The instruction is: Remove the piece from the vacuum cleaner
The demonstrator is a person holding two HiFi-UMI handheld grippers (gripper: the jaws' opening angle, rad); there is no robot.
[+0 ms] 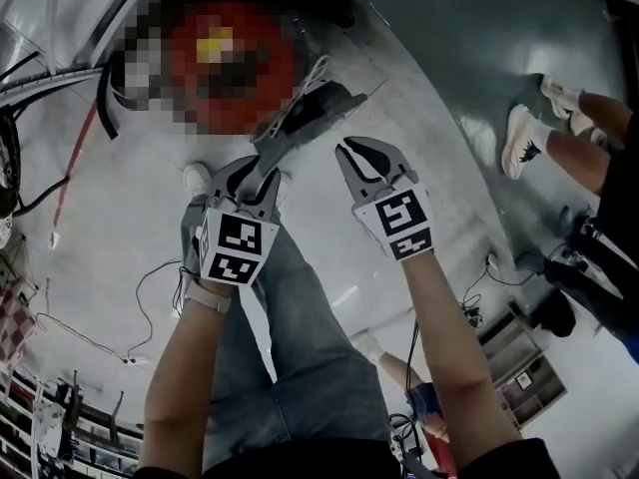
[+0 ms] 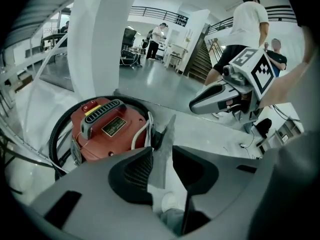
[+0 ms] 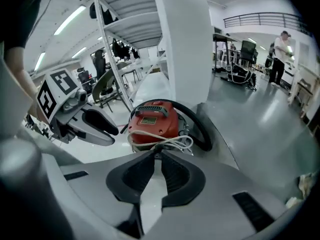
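Observation:
The red vacuum cleaner [image 1: 230, 58] stands on the floor ahead, blurred over in the head view and plain in the left gripper view [image 2: 107, 126] and the right gripper view [image 3: 152, 121]. A black hose [image 3: 200, 129] curls round it and a white cord [image 3: 165, 141] lies bunched at its front. A grey nozzle piece [image 1: 310, 113] sticks out from it towards me. My left gripper [image 1: 252, 173] is open just short of that piece, and the grey piece [image 2: 162, 159] shows in the gap of the left gripper [image 2: 161, 151]. My right gripper [image 1: 361, 158] hangs beside it, tips together and empty [image 3: 156, 154].
A white pillar [image 2: 100, 39] rises behind the vacuum, with metal shelving [image 3: 125, 24] next to it. My own leg in jeans [image 1: 300, 317] and white shoe [image 1: 197, 176] are below the grippers. Another person's legs in white sneakers [image 1: 524, 138] stand at the right. Thin cables [image 1: 150, 277] trail over the floor.

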